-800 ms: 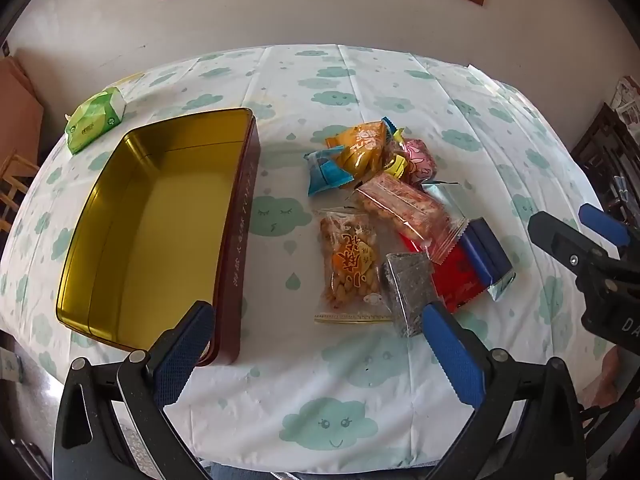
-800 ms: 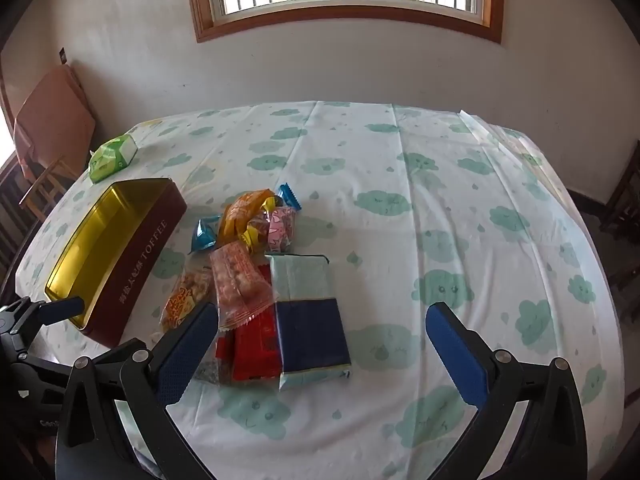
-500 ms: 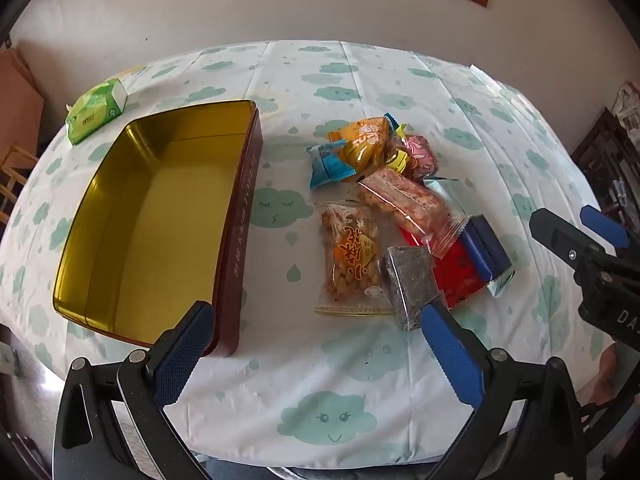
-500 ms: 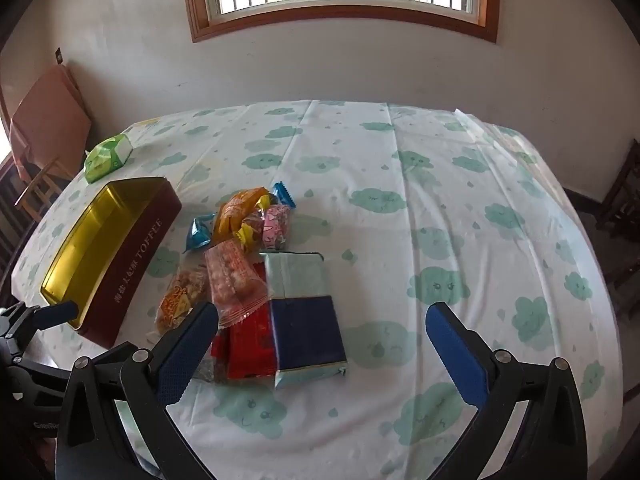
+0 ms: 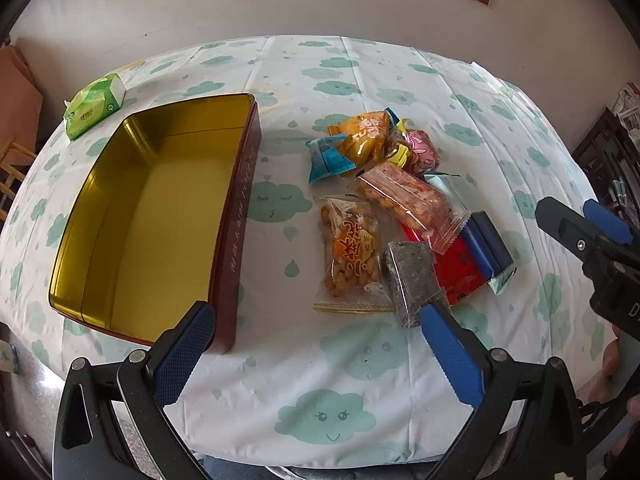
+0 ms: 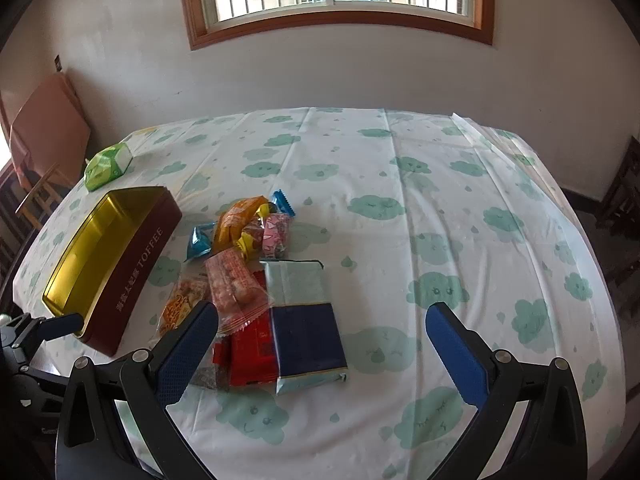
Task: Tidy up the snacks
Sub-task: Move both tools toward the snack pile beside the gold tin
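Left wrist | left hand-held gripper (image 5: 314,330) agape, empty | snack pile (image 5: 394,208) just ahead

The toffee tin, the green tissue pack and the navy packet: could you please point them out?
toffee tin (image 5: 236,236), left wrist view, maroon side wall.
green tissue pack (image 5: 94,106), left wrist view, top face.
navy packet (image 6: 306,332), right wrist view, dark lower half.
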`<state>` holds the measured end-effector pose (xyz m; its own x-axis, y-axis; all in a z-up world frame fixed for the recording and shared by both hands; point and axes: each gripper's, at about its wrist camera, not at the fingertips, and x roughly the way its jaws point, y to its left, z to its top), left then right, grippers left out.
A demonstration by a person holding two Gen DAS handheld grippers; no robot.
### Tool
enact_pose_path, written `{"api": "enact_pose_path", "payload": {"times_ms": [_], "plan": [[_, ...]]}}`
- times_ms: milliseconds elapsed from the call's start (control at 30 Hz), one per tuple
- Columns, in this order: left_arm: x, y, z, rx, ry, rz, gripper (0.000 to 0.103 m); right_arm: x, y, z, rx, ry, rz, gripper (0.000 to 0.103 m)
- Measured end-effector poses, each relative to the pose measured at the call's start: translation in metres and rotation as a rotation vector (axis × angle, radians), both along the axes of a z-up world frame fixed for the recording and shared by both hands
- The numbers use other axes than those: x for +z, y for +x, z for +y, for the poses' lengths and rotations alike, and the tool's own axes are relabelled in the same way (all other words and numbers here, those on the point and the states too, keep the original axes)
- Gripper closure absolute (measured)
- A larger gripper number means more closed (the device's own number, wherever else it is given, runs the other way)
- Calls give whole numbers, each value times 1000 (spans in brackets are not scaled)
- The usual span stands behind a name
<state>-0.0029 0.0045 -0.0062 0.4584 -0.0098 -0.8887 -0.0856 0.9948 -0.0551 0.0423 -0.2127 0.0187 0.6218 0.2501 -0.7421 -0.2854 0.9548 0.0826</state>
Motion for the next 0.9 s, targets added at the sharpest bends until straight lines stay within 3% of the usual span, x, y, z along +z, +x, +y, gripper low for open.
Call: {"api": "enact_pose_path", "payload": {"times_ms": [300, 900], "plan": [[-3, -2, -2, -5, 7, 4, 1, -7, -3, 7, 26, -43, 21, 0], [-6, 2, 10, 46, 9, 25, 5, -17, -1, 10, 53, -12, 67, 0]]}}
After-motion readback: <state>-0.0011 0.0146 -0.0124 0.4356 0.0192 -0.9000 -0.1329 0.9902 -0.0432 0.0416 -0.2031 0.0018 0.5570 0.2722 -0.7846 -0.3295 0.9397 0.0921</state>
